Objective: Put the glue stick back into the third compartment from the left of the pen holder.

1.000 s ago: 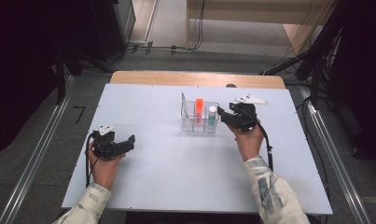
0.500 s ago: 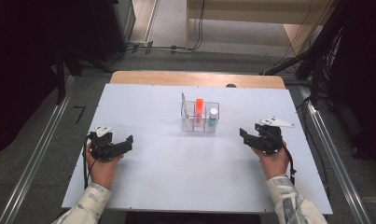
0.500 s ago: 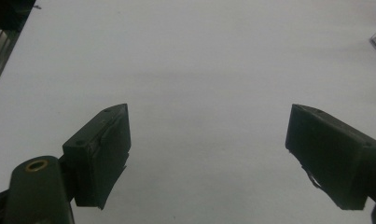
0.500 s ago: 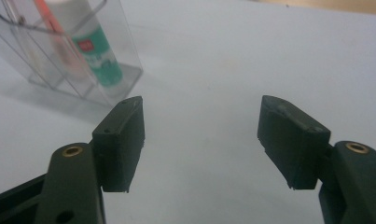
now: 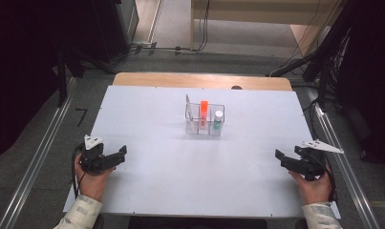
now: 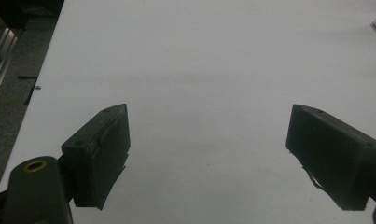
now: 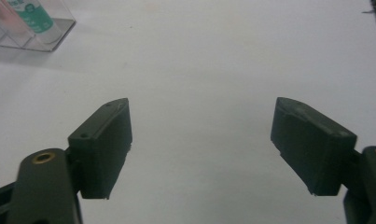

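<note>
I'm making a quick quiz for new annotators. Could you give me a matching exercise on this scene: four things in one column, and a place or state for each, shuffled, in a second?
Things:
1. orange tube
2. white-capped bottle
3. left gripper
4. right gripper

Places or states:
A. open, near the table's right edge
B. in the clear organizer's right compartment
C. open, near the table's left edge
D. upright in the organizer, left of the bottle

Pairs: 1-D, 2-B, 3-C, 4-A
</note>
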Tool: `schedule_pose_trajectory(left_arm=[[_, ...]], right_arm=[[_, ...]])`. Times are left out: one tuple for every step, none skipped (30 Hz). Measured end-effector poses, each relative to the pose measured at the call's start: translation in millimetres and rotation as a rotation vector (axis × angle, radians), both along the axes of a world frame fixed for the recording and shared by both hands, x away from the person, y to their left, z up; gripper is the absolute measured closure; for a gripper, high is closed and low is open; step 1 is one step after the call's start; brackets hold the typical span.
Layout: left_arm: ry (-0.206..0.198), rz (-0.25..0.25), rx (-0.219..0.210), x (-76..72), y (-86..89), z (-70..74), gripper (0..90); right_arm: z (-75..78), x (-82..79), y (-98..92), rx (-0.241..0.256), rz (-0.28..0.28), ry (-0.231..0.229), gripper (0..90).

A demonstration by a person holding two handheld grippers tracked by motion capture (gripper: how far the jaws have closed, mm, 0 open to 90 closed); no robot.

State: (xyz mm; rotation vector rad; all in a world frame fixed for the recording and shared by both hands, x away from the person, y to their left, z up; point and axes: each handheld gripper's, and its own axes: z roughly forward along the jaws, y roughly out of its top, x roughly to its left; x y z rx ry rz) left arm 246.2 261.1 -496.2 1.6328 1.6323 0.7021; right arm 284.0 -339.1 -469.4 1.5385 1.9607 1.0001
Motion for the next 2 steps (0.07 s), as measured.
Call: schedule_pose_trajectory(left_arm=[[-0.001,0.001,0.0,-0.4,0.5,-0.1,13.8],[0.0,0.004,0.002,-0.6,0.8,-0.4,13.8]], right_arm=[[-0.3,-0.7,-2.6,-0.005,-0.002,-0.003,16.1],[-0.6,-0.9,-5.0,0.0,-0.005,0.003,15.2]])
